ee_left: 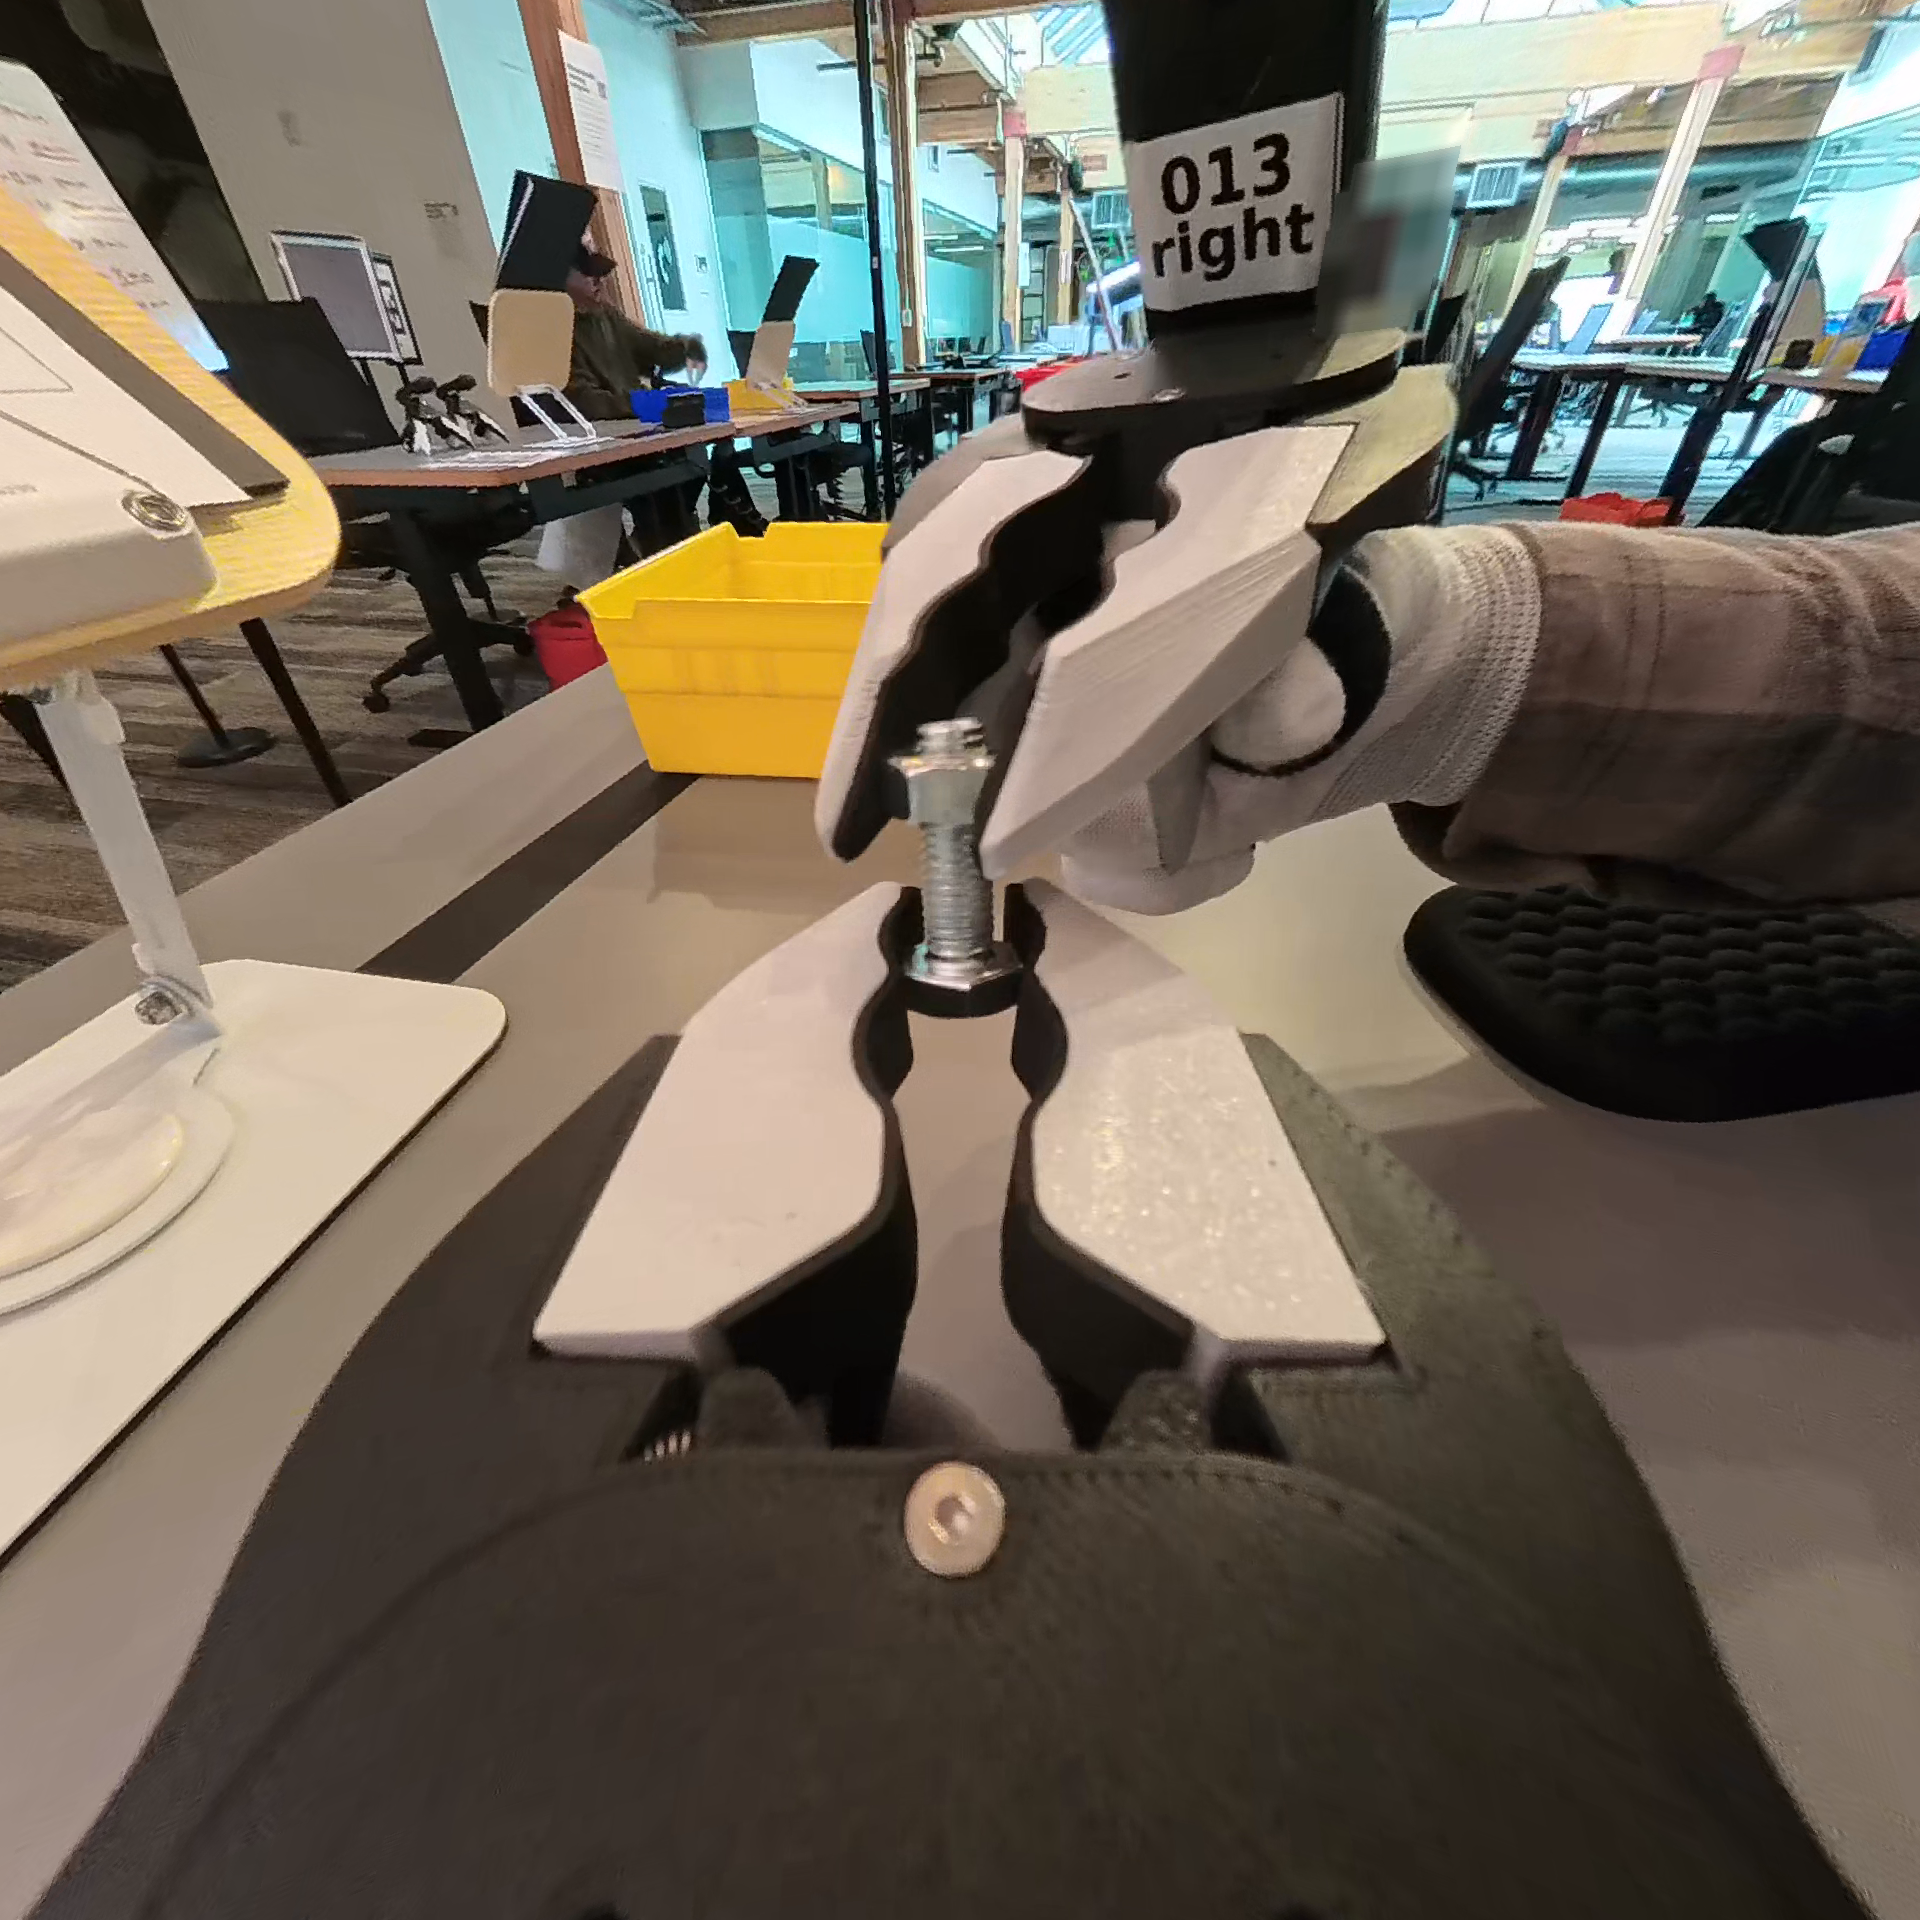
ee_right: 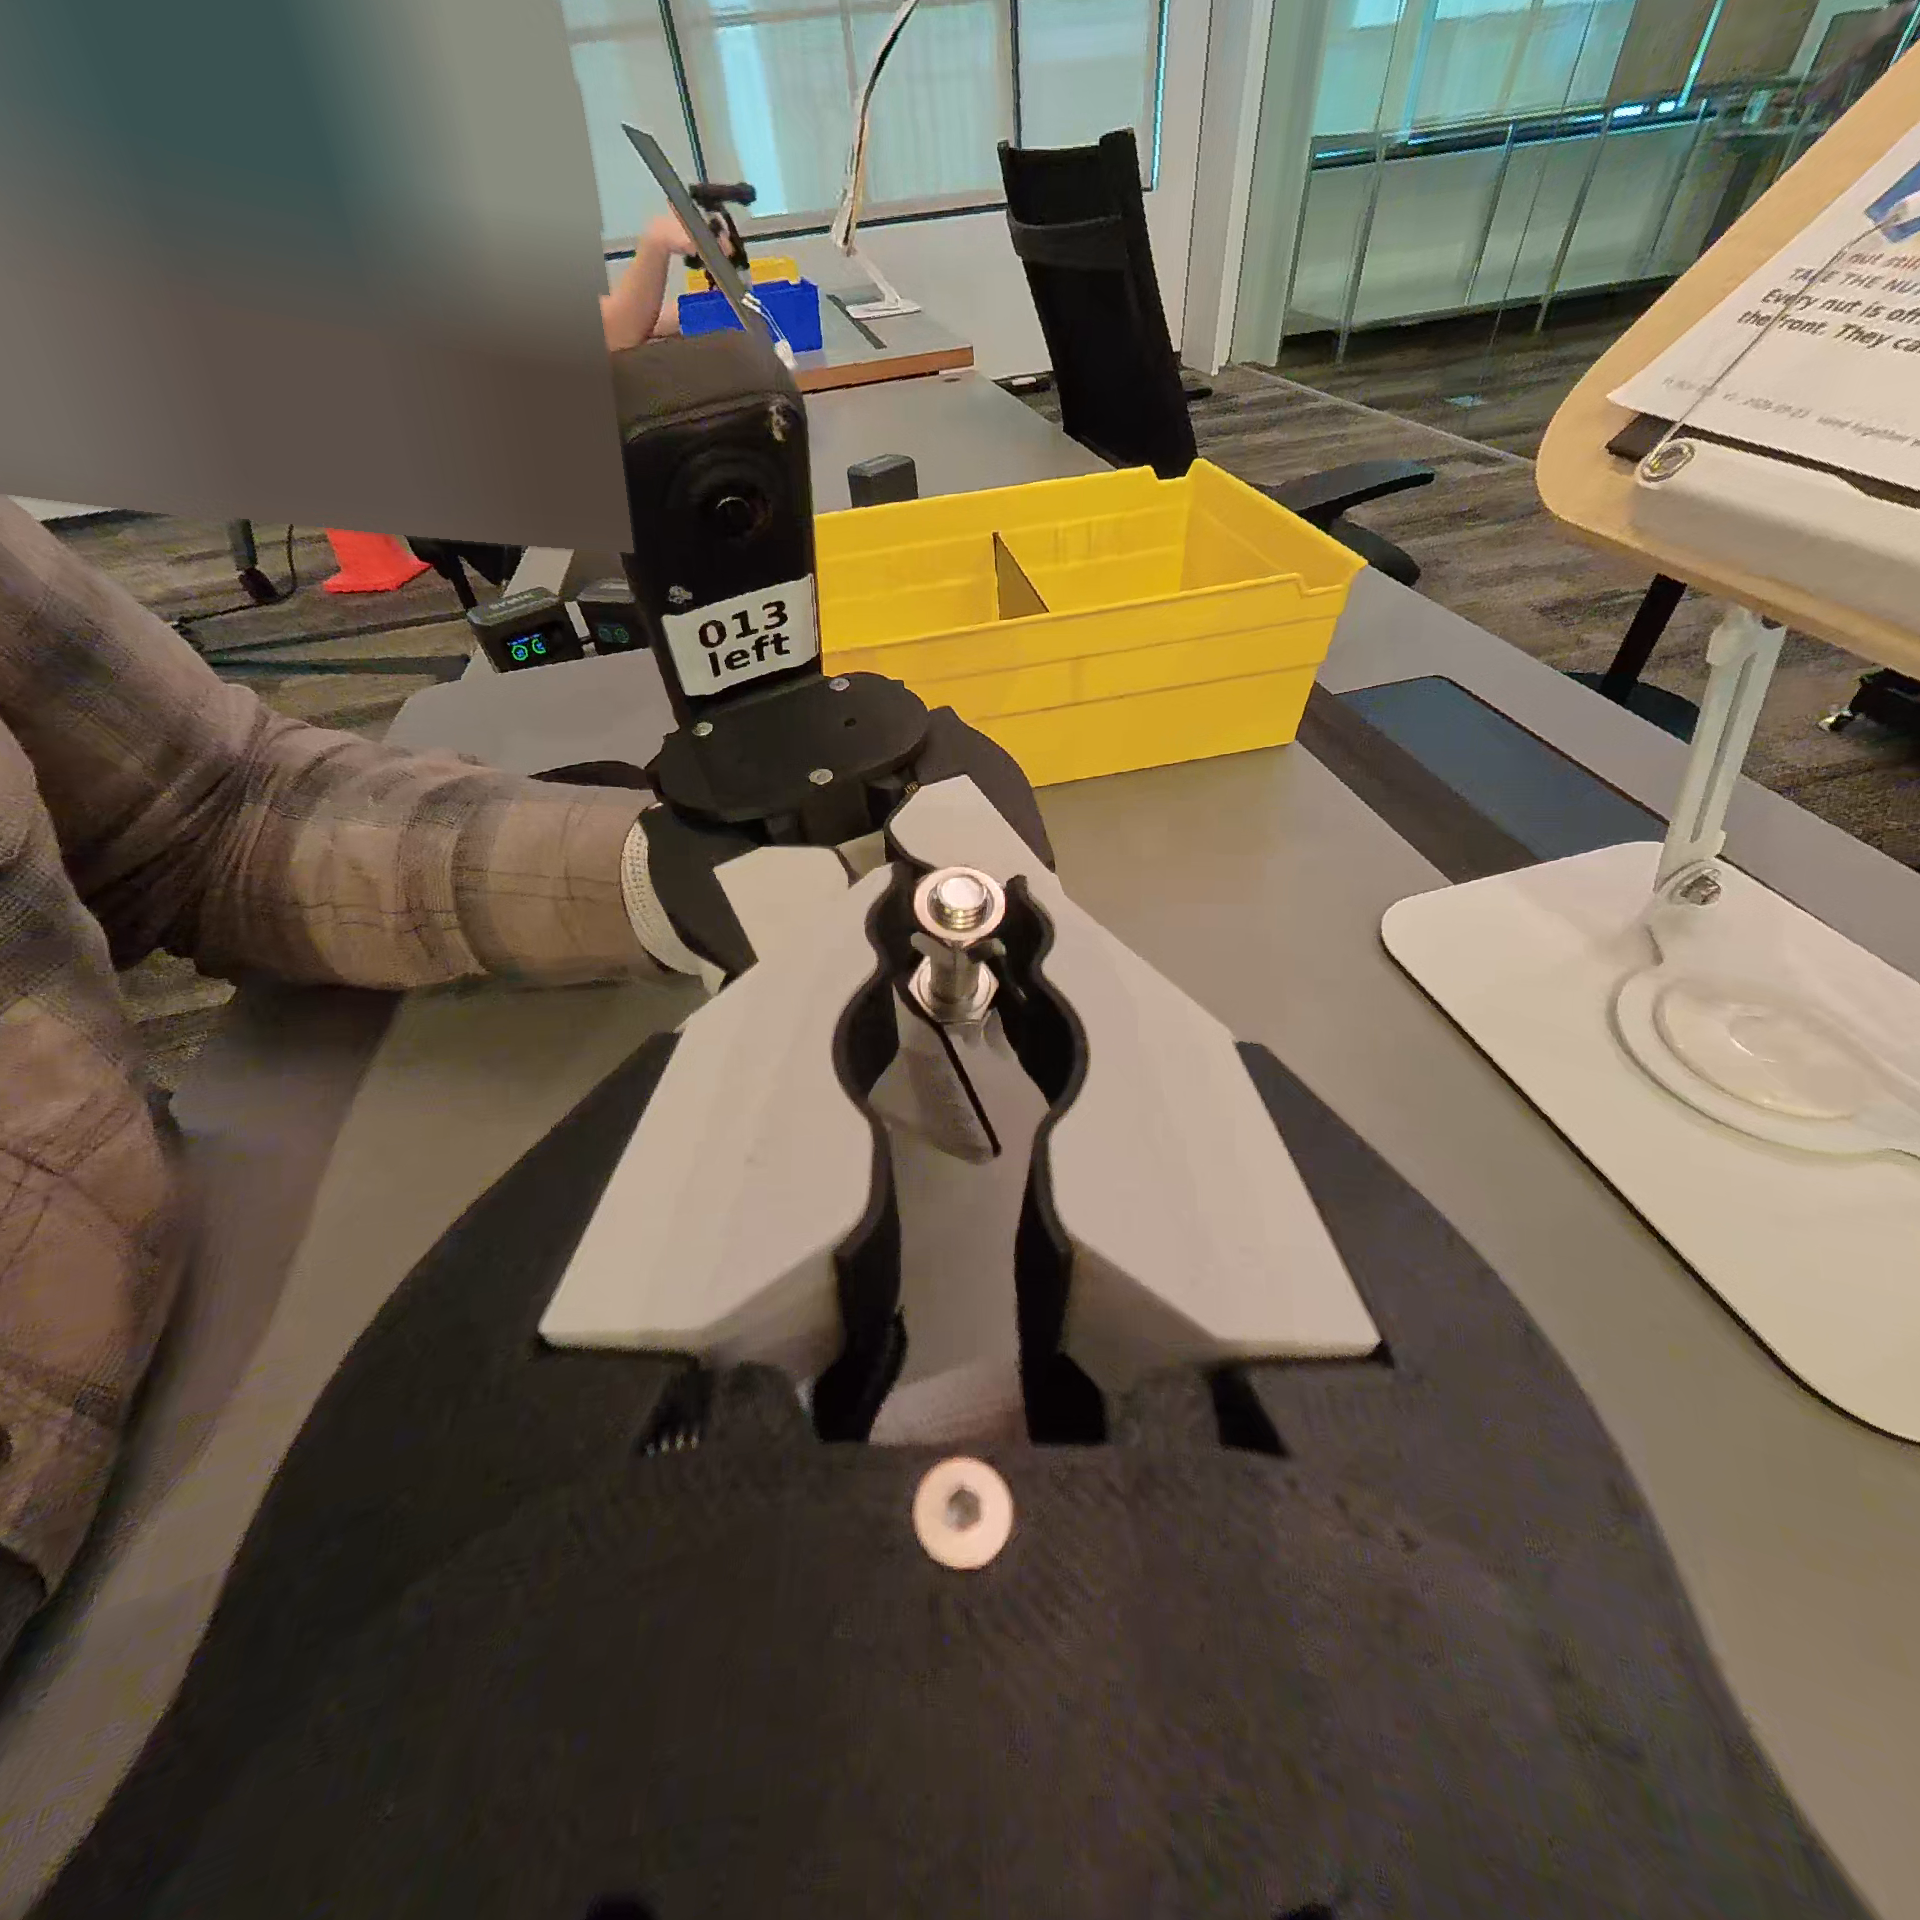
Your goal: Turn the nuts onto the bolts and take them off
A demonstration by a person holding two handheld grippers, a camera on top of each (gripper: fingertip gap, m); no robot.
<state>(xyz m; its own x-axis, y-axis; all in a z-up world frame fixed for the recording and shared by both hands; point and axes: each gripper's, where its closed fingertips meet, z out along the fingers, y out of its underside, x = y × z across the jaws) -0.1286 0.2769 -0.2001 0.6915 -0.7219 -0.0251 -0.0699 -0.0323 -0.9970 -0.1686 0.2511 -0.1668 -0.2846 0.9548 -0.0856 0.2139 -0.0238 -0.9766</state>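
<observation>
A grey table [ee_left: 1558, 1299] fills the lower half of both views. On it, at upper centre of the left wrist view, stands a yellow bin [ee_left: 727, 665] with a divider inside; in the right wrist view the same bin sits right of centre in the upper half. A white stand base [ee_right: 1621, 1091] with a slanted board of paper sits at the right edge of the right wrist view, and a black padded rest [ee_left: 1662, 997] lies at the right of the left wrist view.

The left gripper [ee_left: 961, 971] reaches up from the bottom of its frame, its fingers drawn narrow around the hex head of the bolt [ee_left: 954, 904], which stands upright at frame centre. The right gripper [ee_left: 914, 831], held by a gloved hand [ee_left: 1247, 727], comes down from the upper right; its fingers pinch the nut [ee_left: 940, 771] near the top of the thread, with a washer-like ring just above it.
</observation>
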